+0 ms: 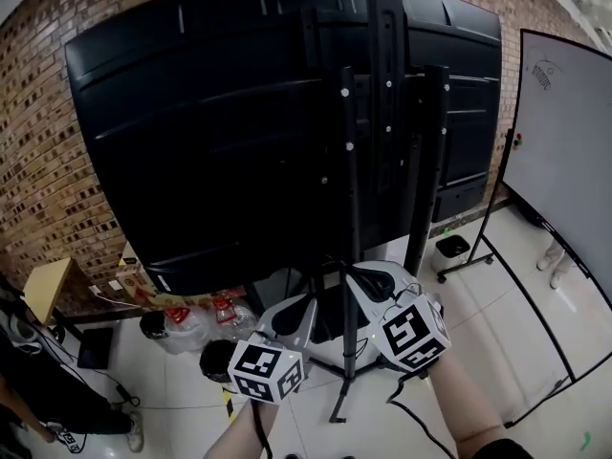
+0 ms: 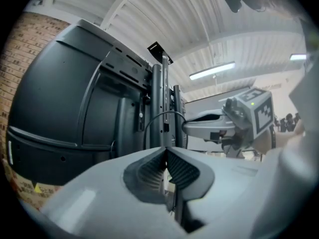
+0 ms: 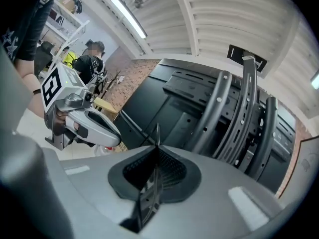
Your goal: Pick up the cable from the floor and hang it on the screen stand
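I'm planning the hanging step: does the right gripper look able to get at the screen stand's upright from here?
Likely yes: the right gripper, shut on the cable, sits close beside the upright, with nothing visible between them.

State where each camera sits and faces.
Head view: on the person's head, facing down at the screen's back and screen stand; shows left claw, right claw, forearms.
Left gripper view: on the left claw, looking up along its shut jaws at the screen stand; right claw shows at right.
Right gripper view: on the right claw, looking up at the screen stand; left claw shows at left.
Shared: both gripper views show the cable pinched.
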The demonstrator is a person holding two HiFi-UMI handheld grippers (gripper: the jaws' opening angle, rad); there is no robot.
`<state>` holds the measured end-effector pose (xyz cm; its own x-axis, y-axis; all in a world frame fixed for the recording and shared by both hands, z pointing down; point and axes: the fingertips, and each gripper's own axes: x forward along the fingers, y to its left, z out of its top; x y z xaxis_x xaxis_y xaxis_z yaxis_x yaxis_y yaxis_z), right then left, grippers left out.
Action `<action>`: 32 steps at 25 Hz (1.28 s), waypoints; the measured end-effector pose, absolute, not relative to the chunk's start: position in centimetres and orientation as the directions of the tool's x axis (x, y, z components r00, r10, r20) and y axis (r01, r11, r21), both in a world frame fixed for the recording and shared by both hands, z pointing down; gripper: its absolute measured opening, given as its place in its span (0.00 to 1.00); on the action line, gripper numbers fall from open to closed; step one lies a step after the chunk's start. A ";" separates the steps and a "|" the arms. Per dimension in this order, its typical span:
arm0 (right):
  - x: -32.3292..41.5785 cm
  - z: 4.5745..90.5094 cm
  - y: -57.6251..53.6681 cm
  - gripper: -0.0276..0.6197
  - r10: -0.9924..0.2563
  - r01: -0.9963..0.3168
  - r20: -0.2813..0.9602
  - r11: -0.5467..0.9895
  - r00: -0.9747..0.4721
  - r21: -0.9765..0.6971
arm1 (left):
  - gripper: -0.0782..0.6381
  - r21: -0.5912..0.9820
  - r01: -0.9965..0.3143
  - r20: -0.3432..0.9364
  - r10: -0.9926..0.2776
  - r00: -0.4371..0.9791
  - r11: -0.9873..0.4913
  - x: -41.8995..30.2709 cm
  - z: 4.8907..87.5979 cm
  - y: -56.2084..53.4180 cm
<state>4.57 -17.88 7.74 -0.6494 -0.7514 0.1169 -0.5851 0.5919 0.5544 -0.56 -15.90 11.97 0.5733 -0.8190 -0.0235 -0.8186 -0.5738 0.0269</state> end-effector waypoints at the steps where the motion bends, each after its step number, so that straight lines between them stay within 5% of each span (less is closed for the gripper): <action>1: 4.8 6.8 -18.2 0.07 -0.753 -0.583 0.110 0.585 -0.649 0.564 | 0.12 0.025 -0.825 -0.034 -0.826 0.563 -0.564 -0.6 11.3 -16.1; 32: 9.0 -20.0 -29.6 0.07 -0.840 -0.732 -0.125 0.375 -0.528 0.569 | 0.12 -0.087 -0.746 -0.163 -0.729 0.665 -0.660 1.6 -2.9 -24.7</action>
<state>8.96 -29.59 -20.02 -0.5279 -0.8401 -0.1247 -0.7316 0.3751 0.5693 1.63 -24.71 -2.93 0.6646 -0.7291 -0.1631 -0.7459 -0.6603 -0.0873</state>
